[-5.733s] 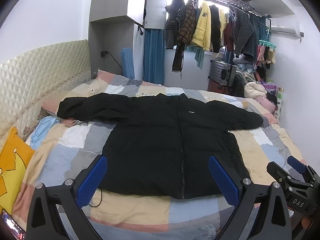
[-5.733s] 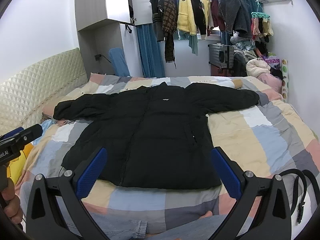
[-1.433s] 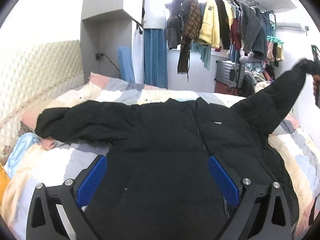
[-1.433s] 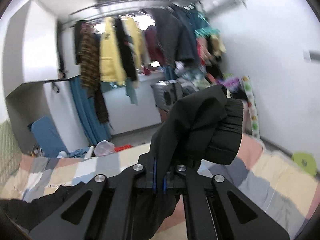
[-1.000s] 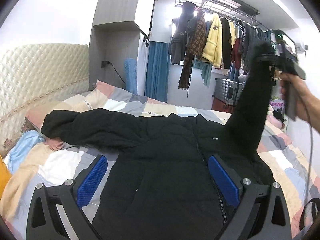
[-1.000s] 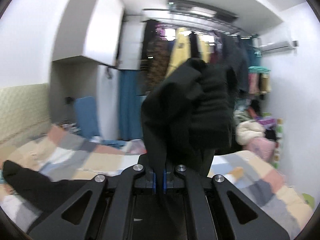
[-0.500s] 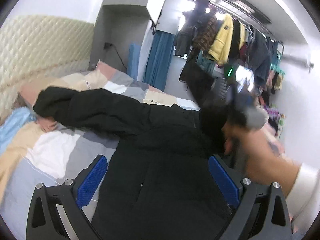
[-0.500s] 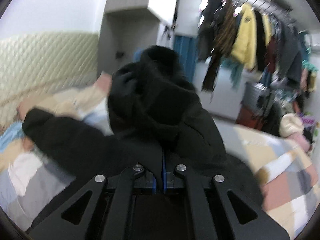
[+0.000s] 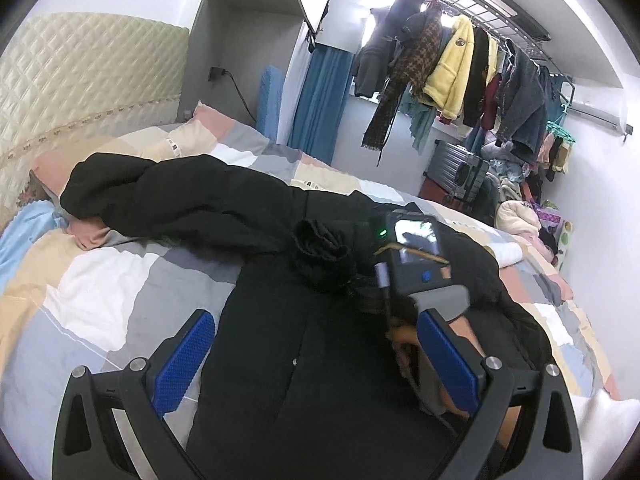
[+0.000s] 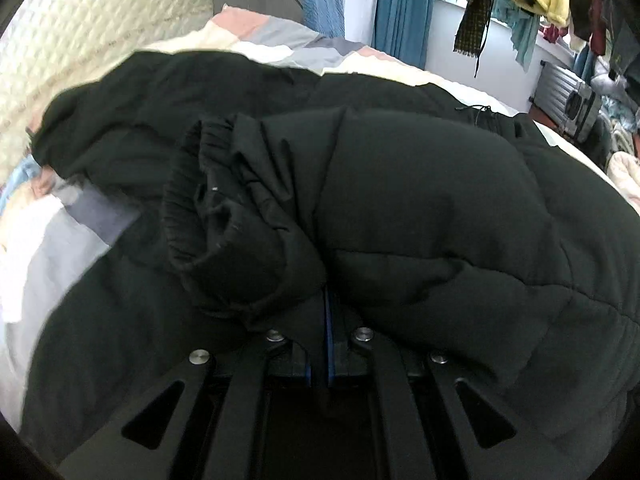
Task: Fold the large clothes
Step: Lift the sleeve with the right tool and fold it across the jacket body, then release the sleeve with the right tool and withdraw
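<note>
A black puffer jacket (image 9: 304, 360) lies front-up on the patchwork bed (image 9: 92, 292). Its left sleeve (image 9: 160, 200) stretches out toward the headboard. The right sleeve (image 10: 420, 200) is folded across the chest, its ribbed cuff (image 9: 320, 248) (image 10: 192, 196) resting near the collar. My right gripper (image 10: 325, 312) is shut on that sleeve just behind the cuff; in the left wrist view it sits low over the jacket (image 9: 352, 280), held by a hand. My left gripper (image 9: 316, 344) hovers open above the jacket's lower front, nothing between its blue pads (image 9: 180, 360).
A quilted headboard (image 9: 80, 80) borders the bed on the left. Clothes hang from a rack (image 9: 460, 60) at the far wall, above a suitcase (image 9: 456, 168) and piled laundry. A pink pillow (image 9: 88, 232) lies under the left sleeve.
The right gripper swung the right sleeve from high in the air down and across onto the jacket's chest. My left gripper sank a little toward the jacket.
</note>
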Tool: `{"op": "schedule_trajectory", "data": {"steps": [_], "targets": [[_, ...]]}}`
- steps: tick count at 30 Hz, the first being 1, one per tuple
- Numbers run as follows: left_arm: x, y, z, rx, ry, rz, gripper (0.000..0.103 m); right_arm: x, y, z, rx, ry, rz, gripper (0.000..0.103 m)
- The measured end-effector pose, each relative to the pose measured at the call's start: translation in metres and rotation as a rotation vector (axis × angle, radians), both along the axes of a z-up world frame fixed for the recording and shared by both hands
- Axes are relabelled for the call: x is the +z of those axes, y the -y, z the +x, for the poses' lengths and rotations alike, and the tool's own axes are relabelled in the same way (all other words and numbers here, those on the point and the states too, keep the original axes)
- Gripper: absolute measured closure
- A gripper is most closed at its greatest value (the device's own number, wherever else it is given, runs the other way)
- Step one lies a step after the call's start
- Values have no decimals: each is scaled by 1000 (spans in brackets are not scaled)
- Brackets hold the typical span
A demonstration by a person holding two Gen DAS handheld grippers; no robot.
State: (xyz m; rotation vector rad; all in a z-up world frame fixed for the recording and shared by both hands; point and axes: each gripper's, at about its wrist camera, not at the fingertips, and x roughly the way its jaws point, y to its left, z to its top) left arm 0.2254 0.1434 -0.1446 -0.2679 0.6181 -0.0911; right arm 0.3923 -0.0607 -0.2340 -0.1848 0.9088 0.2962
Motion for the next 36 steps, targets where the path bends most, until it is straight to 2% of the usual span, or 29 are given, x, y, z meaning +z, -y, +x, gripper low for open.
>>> {"op": "schedule_trajectory", "data": {"steps": [2,4,9,14,18,21,23,25,28,33,36], "targets": [[-1,-1,2,3,-4,-2,1,9,4,-3,13,-16,19,93],[-1,-1,2,9,-1,7,1,12,-8,-7,32,-31,25,91],[2,4,-4,28,11,52,1,28,2,-26,52,-71,56,89],[10,7,-12,32,21,41,1,34,5,-45,77,-73,-26,85],[14,8,-17,31,32,19,1,40,1,-57,82,-5,-90,79],[13,12,-19,36,34,46,1,41,-4,-60,85,23,-86,49],[11,16,-19,33,33,59,1,41,-9,-62,94,47,-75,10],[8,18,-18,26,29,64,1,48,-9,-66,93,94,-34,6],[5,23,-15,25,23,79,1,62,-4,-68,78,137,-2,5],[2,32,-10,18,17,91,1,99,39,-81,2,225,35,4],[4,42,-12,5,28,125,1,122,67,-101,-36,268,43,3]]}}
